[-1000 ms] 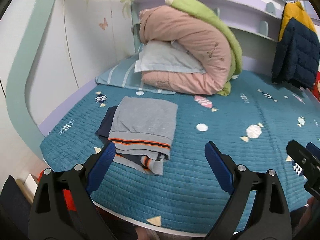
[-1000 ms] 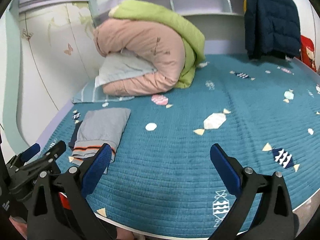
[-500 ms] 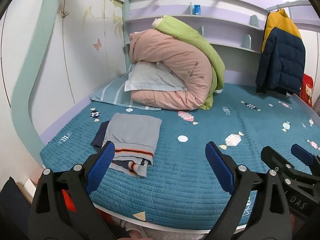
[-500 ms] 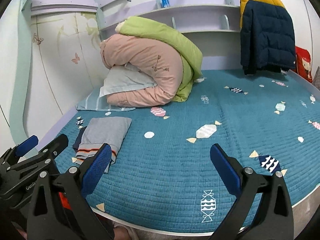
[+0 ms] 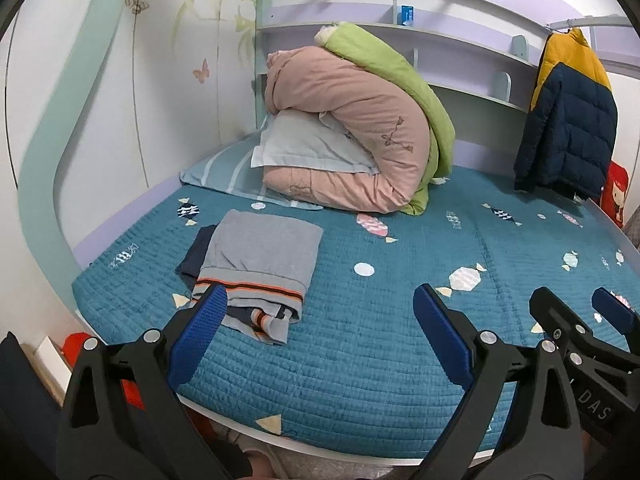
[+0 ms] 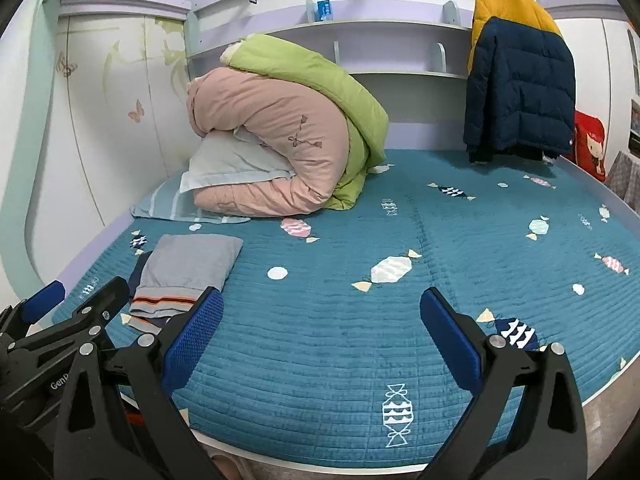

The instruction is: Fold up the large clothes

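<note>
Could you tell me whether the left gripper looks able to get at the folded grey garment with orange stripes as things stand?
Probably yes. The left gripper is open and empty, and the folded grey garment with orange stripes lies just ahead of its left finger on the teal quilted bedcover, with nothing between them.

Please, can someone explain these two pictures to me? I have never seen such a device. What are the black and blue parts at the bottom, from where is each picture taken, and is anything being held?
No robot here: a person carries a hand-held gripper in each hand. Each has a wide-angle camera looking forward along its two blue-padded fingers. One picture comes from the left gripper, the other from the right gripper. Each also shows the other gripper at its edge. Both are open and hold nothing. In front is a bed with a teal quilt. On it lies a folded grey garment on top of darker clothes. Behind is a rolled pink and green duvet around a pillow. A yellow and navy jacket hangs at the right.
</note>
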A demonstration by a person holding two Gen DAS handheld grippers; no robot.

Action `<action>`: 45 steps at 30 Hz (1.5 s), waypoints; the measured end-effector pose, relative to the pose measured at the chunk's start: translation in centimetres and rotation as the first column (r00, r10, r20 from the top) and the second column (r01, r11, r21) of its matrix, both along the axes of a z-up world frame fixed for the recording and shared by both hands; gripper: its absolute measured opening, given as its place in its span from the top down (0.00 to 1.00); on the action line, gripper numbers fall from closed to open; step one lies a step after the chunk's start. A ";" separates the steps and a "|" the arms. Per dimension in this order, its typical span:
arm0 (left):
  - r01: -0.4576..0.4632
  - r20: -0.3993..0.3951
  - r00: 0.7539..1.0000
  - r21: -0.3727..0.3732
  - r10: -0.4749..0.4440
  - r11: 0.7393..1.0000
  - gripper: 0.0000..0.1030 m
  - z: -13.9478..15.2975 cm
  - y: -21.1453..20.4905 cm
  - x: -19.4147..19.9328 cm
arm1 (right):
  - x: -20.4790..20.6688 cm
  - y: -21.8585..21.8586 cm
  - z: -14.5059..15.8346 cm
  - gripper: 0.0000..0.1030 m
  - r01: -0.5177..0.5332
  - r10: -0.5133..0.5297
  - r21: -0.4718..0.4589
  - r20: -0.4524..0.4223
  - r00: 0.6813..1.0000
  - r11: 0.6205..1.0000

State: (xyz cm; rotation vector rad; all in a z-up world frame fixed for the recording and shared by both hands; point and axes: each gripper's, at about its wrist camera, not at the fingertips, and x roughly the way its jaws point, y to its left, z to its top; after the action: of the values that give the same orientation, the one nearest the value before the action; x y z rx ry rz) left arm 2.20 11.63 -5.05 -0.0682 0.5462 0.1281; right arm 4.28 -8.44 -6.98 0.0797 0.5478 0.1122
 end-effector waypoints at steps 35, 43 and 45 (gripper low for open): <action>-0.012 -0.018 1.000 0.006 0.012 1.000 0.09 0.3 0.3 0.0 | 0.6 0.1 -0.7 0.07 0.013 -0.013 -0.004 -0.030 0.999 1.000; -0.007 -0.019 1.000 0.012 0.007 1.000 0.09 0.3 0.6 0.2 | 0.6 -0.4 -0.7 0.07 0.002 -0.001 0.022 -0.043 0.999 1.000; -0.005 -0.018 1.000 0.012 0.005 1.000 0.09 0.3 0.6 0.2 | 0.5 -0.5 -0.7 0.07 -0.002 0.003 0.027 -0.044 0.999 1.000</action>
State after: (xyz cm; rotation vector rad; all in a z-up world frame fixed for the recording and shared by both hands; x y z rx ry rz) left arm 2.40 12.20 -4.70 -0.0567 0.5634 0.1368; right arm 4.83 -8.89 -7.71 0.1082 0.5907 0.1203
